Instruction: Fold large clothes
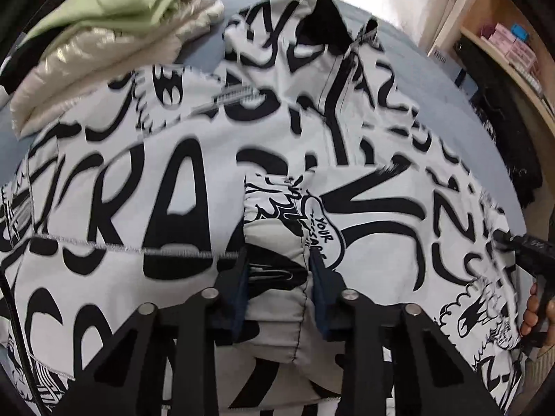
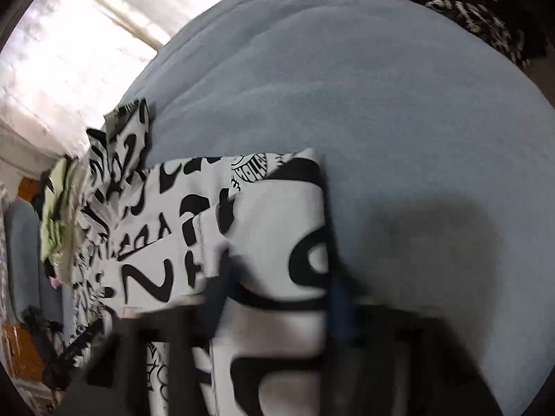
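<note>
A large white garment with black graffiti lettering (image 1: pixel 194 159) lies spread over a blue-grey bed cover (image 1: pixel 409 69). My left gripper (image 1: pixel 277 260) is shut on a bunched fold of this garment near its hem. My right gripper (image 2: pixel 274 287) is shut on the garment's edge (image 2: pixel 277 208), the fabric running between its blurred fingers; it also shows at the right edge of the left wrist view (image 1: pixel 520 246). The garment's far part (image 2: pixel 121 159) stretches to the left in the right wrist view.
A pile of folded green and cream clothes (image 1: pixel 114 27) sits on the bed at the far left. A wooden shelf with boxes (image 1: pixel 513 45) stands to the right. A dark patterned cloth (image 2: pixel 461 7) lies past the bed's far edge. Bare blue-grey cover (image 2: pixel 381 104) lies beside the garment.
</note>
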`<state>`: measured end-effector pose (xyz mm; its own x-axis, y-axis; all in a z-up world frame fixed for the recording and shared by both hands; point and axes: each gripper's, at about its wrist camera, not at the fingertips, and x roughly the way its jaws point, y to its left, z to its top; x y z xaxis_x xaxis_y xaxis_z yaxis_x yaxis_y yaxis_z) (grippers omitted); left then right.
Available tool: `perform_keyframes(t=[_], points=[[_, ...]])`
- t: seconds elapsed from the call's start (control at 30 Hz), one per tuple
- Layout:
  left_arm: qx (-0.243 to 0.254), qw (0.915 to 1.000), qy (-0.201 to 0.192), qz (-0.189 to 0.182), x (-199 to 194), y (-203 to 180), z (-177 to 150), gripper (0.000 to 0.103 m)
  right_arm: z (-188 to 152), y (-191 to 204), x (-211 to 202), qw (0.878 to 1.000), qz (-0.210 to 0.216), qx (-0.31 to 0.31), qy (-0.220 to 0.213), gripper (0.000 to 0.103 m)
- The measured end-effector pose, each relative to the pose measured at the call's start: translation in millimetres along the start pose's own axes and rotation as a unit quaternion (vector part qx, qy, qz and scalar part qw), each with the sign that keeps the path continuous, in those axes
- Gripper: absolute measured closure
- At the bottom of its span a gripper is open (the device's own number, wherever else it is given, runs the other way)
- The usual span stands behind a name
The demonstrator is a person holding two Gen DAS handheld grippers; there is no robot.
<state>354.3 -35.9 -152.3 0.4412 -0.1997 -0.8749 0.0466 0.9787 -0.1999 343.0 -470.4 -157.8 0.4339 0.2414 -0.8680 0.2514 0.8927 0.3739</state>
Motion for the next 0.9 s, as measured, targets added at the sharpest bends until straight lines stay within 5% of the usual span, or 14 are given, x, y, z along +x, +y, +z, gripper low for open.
perform_keyframes(t=[0.13, 0.27, 0.33, 0.4, 0.47, 0.57, 0.77, 0.83, 0.9], points=[[0.026, 0.9985, -0.044, 0.016, -6, -10, 1, 0.076, 9, 12, -27, 0.995, -0.026, -0.037, -0.093, 0.099], [0.032, 0.9985, -0.01, 0.043, 18, -13, -3, 0.069, 6, -3, 2, 0.998, -0.054, -0.023, -0.027, 0.094], [0.026, 0.999, -0.005, 0.035, 15, -12, -3, 0.052, 2, -9, -9, 1.0, -0.026, -0.001, -0.012, 0.09], [0.021, 0.9996, 0.017, 0.005, 10, -8, -5, 0.043, -6, -12, -23, 1.0, 0.008, 0.009, 0.006, 0.07], [0.024, 0.9994, 0.024, 0.001, 4, -4, -9, 0.043, -23, -10, -43, 1.0, 0.026, -0.002, 0.012, 0.058], [0.029, 0.999, 0.032, 0.0, -2, 3, -19, 0.043, -59, -6, -68, 0.999, 0.027, -0.033, 0.027, 0.054], [0.006, 0.9996, 0.027, -0.006, -5, 7, -35, 0.045, -116, -5, -71, 0.996, 0.029, -0.055, 0.065, 0.053], [0.011, 0.9996, 0.027, -0.001, -6, -2, -39, 0.061, -123, -2, -69, 0.997, 0.018, -0.061, 0.05, 0.053], [0.032, 0.9992, 0.006, 0.023, -14, -13, -41, 0.069, -125, 3, -77, 0.996, 0.009, -0.077, 0.038, 0.081]])
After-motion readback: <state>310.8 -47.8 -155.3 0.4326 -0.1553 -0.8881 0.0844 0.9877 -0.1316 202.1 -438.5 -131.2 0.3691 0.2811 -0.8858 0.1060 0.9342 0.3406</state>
